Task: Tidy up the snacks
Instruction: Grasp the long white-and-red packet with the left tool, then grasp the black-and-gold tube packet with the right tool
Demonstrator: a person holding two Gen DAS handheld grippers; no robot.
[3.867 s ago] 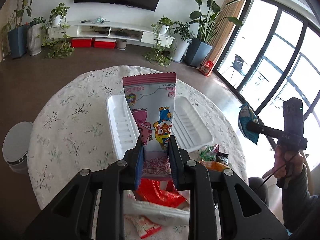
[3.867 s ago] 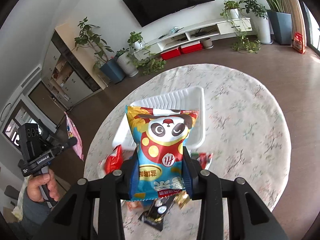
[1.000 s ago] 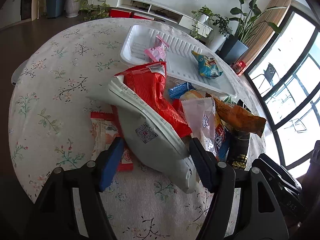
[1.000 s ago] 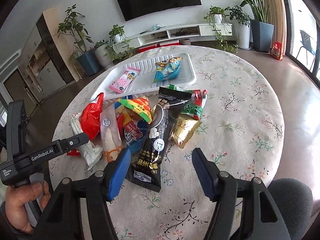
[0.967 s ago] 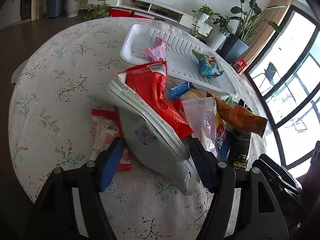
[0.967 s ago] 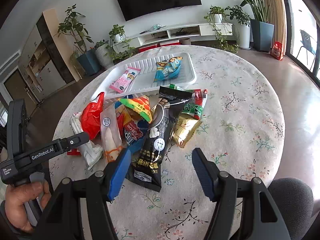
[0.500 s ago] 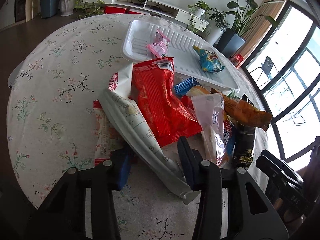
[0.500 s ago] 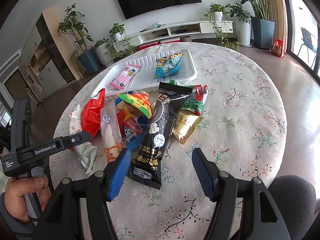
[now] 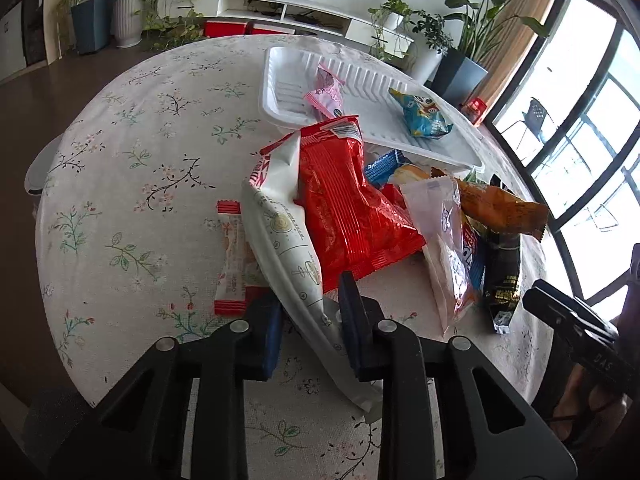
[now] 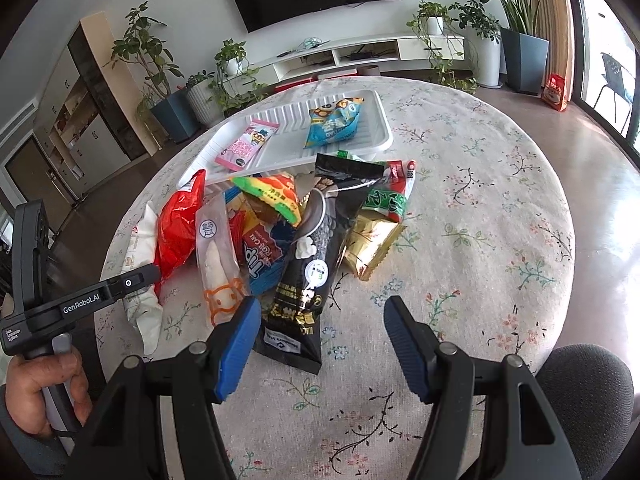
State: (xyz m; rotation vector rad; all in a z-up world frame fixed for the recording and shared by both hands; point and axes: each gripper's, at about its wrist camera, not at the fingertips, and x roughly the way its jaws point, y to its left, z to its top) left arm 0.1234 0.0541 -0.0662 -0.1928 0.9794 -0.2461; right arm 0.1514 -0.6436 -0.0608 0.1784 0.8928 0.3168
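A white ribbed tray holds a pink packet and a blue packet. A heap of snack bags lies in front of it. My left gripper is shut on a long white packet at the heap's left edge, next to a red bag. My right gripper is open and empty, low over the near end of a long black bag.
The round table has a floral cloth. Other bags in the heap include a clear one, an orange one, a green one and a gold one. A flat red-and-white packet lies left of the white packet.
My left gripper has closed on the white packet and tipped it up on edge. My right gripper has stayed open, nearly still over the black bag.
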